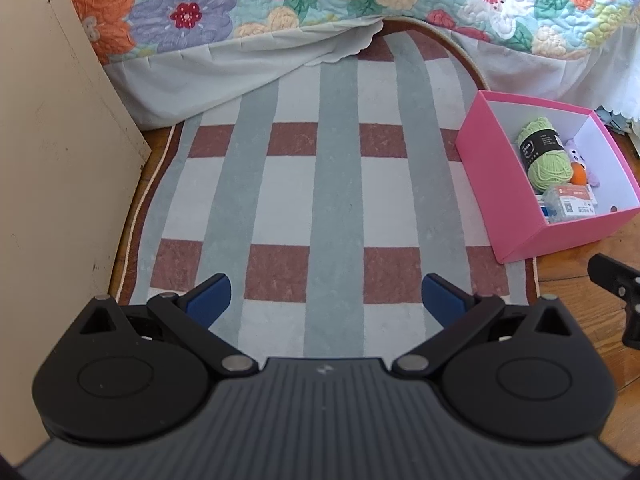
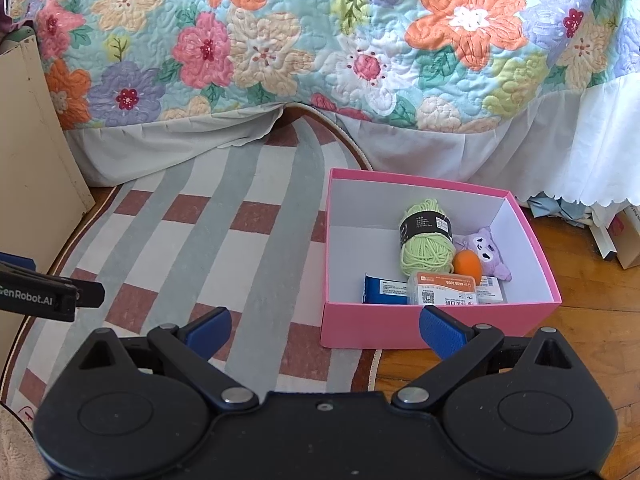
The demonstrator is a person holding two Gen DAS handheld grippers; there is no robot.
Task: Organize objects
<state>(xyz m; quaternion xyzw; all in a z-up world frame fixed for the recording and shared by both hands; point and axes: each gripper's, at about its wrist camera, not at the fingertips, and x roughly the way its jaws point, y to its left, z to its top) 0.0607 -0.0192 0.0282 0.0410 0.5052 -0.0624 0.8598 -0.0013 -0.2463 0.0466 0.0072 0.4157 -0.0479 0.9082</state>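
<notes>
Over the rug (image 1: 320, 184), left wrist view: left hand-held gripper (image 1: 326, 300) is hanging wide open, holding nothing; pink box (image 1: 516, 216) is sitting off to its right. Right wrist view: right hand-held gripper (image 2: 325, 330) is also gaping empty just before the box, which is holding yarn (image 2: 426, 240), plush (image 2: 486, 252), an orange ball (image 2: 467, 265) and packets (image 2: 442, 289). Nothing loose is showing; I'd scan wider before grabbing.

A striped, checked rug (image 1: 332, 208) lies on the wooden floor (image 2: 580, 344), its far end tucked beneath the bed's white skirt (image 2: 168, 148). A floral quilt (image 2: 320, 40) drapes above. A cream cabinet (image 1: 52, 160) stands at the rug's left edge.
</notes>
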